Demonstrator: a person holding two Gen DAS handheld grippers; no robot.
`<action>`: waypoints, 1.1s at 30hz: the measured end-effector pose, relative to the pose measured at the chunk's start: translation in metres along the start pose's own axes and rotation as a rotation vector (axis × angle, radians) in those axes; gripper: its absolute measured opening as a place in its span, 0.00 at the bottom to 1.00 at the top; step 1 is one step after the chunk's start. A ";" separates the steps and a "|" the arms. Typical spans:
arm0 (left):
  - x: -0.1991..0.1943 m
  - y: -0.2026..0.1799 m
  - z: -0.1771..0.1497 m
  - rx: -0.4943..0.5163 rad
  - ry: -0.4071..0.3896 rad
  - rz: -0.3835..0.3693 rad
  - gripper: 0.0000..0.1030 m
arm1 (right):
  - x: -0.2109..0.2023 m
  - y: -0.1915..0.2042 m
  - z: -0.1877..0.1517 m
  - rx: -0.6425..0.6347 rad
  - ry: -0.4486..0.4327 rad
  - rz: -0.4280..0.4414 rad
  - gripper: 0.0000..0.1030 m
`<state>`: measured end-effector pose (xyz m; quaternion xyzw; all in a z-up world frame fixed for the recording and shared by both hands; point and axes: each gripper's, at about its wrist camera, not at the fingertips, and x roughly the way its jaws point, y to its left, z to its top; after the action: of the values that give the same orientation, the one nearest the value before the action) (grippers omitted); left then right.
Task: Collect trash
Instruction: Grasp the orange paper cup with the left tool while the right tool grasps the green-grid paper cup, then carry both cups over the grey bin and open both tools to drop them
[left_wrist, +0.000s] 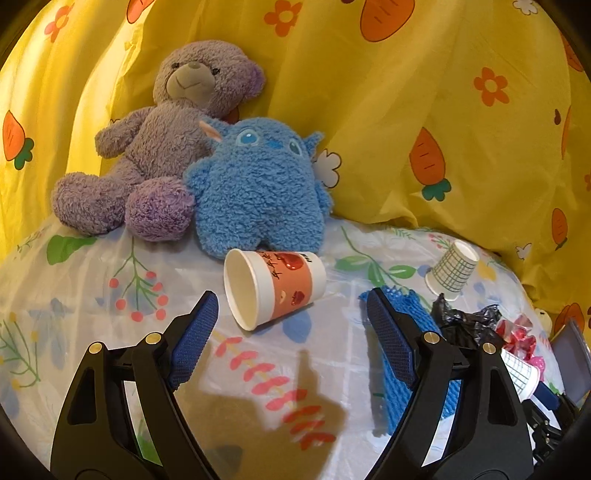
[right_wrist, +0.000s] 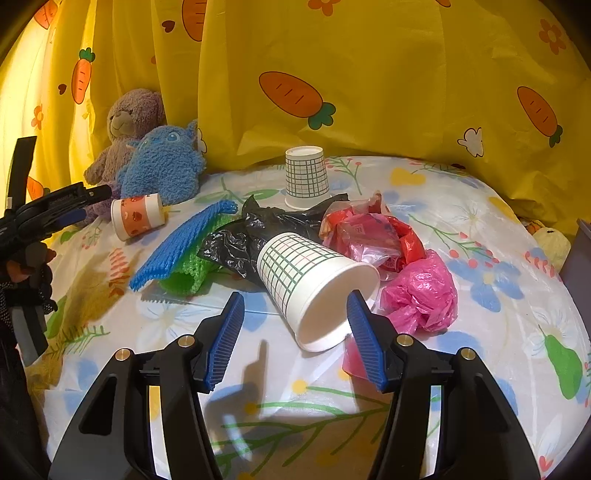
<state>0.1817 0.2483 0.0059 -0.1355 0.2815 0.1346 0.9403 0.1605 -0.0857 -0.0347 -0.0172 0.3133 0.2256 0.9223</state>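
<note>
Backdrop: yellow carrot-print curtain (right_wrist: 369, 92) behind; floral plastic cloth (right_wrist: 480, 206) over the table, glossy & likely slick.
Bystanders: purple teddy (left_wrist: 177, 140) + blue plush (left_wrist: 258, 184) at the back – not trash, leave them.
L claw: left gripper (left_wrist: 291, 317) spread wide, nothing betw. the pads. Orange-band cup (left_wrist: 273, 291) lies on its side just ahead, mouth toward you & to the left, base nearly against the plush.
R claw: right gripper (right_wrist: 295, 314) part-spread, no pinch yet. One pad sits at the rim of the checked cup (right_wrist: 314, 288) lying on its side, mouth toward you; the other pad stands clear of the cup wall.
Pile: black bag (right_wrist: 240, 240), red wrappers (right_wrist: 369, 236), pink bag (right_wrist: 421, 291), blue mesh (right_wrist: 181, 243) over green mesh (right_wrist: 184, 273), all touching or near the checked cup. 2nd checked cup (right_wrist: 306, 177) stands upside down behind.
Step, my read: you're lining up one cup per claw.
R tip: go over the rim so one pad is inside, one outside, then squeeze gently – thin paper prob. crumples. Or straddle the body across its width.
L tip: push fwd a bit more, centre the cup, keep pads off the plush.
Risk: cups roll on the cloth if nudged by one pad first; pink bag may snag under the R pad.
Bin: not seen in either view.
</note>
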 end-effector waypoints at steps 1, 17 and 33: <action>0.008 0.003 0.002 -0.007 0.014 0.002 0.75 | 0.001 0.000 0.000 0.001 0.007 0.001 0.56; 0.059 0.000 -0.005 -0.044 0.139 -0.110 0.12 | 0.013 -0.005 0.005 0.024 0.044 0.020 0.41; -0.018 -0.091 -0.010 0.152 -0.003 -0.255 0.02 | 0.013 0.002 0.005 0.007 0.037 0.069 0.07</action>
<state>0.1927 0.1573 0.0246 -0.0984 0.2698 -0.0073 0.9578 0.1713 -0.0774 -0.0383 -0.0073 0.3318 0.2556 0.9080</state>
